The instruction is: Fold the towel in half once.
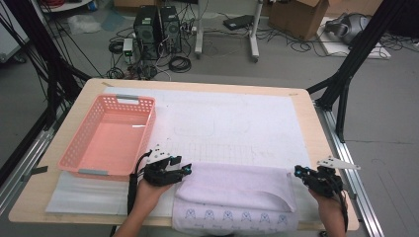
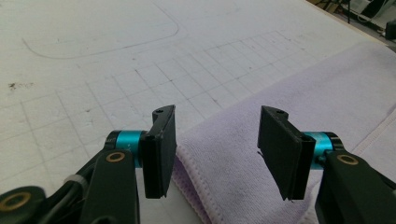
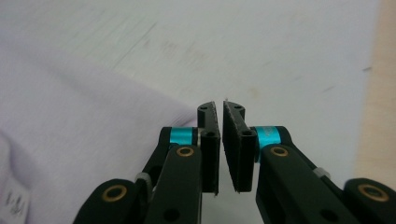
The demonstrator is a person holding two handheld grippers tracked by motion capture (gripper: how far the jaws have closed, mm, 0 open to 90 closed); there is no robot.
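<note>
The left gripper [image 2: 212, 154] has its fingers [image 2: 159, 151] spread wide, one on each side of the near-left corner of a lavender towel [image 2: 280, 107], its stitched hem lying between them but not yet pinched. The right gripper [image 3: 219, 149] has its fingers [image 3: 208, 144] pressed nearly together with only a sliver of gap and nothing between them; the towel's edge lies just to their left, apart from them.

From the high view, the towel [image 1: 232, 190] lies folded at the near edge of the table [image 1: 316, 123], on a white gridded mat [image 1: 232, 123], with the left gripper [image 1: 185, 169] at its left end and the right gripper [image 1: 298, 171] at its right end. A pink plastic basket [image 1: 111, 136] stands on the table's left side, near the left gripper.

This looks like the grasping step of a fold: both corners are being addressed but neither is held. The next move likely calls for the left fingers to close on the corner, and for the right fingers to open, shift onto the towel's right corner and pinch it.
</note>
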